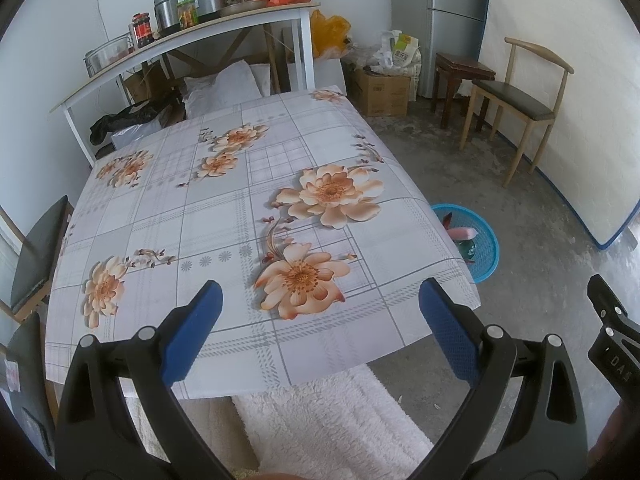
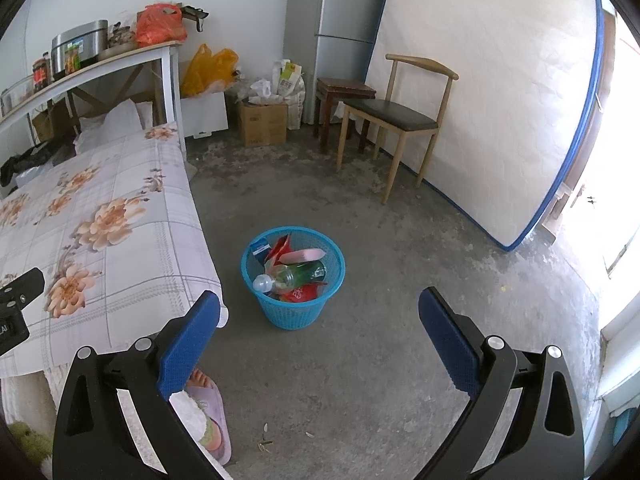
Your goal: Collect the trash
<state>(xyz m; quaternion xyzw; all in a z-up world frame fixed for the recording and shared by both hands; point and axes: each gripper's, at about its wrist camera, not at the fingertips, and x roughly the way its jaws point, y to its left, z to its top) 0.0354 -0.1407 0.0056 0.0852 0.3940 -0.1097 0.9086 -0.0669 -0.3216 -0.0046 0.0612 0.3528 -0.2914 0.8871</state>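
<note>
Up front, the left hand-held gripper [image 1: 320,308] hangs with its blue pads spread wide and nothing between them, above the near edge of the worktop [image 1: 224,216], which is covered by a grey checked cloth printed with orange flowers. A fluffy white rug [image 1: 328,420] lies on the floor under that edge. At the far right of the left wrist view, the black body of the right hand-held gripper [image 1: 612,336] shows beside the worktop corner.

The right hand-held gripper [image 2: 320,320] is likewise wide apart and holds nothing; it hangs over bare concrete floor [image 2: 380,360], aimed toward the blue trash basket [image 2: 293,280]. The basket stands on the floor just beside the worktop's corner and holds trash: a green plastic bottle [image 2: 296,275] lying on its side, red wrappers [image 2: 301,294], a pink piece [image 2: 302,256] and a small blue carton [image 2: 259,246]. In the left wrist view the basket [image 1: 486,244] is partly hidden behind the worktop edge.

Near the right gripper's left finger, a foot in a purple slipper [image 2: 208,412] rests on the floor. Farther off stand a wooden chair [image 2: 396,120], a dark stool [image 2: 340,100], a cardboard box [image 2: 264,122], a grey fridge [image 2: 340,12] and a mattress [image 2: 492,100] leaning on the wall.
</note>
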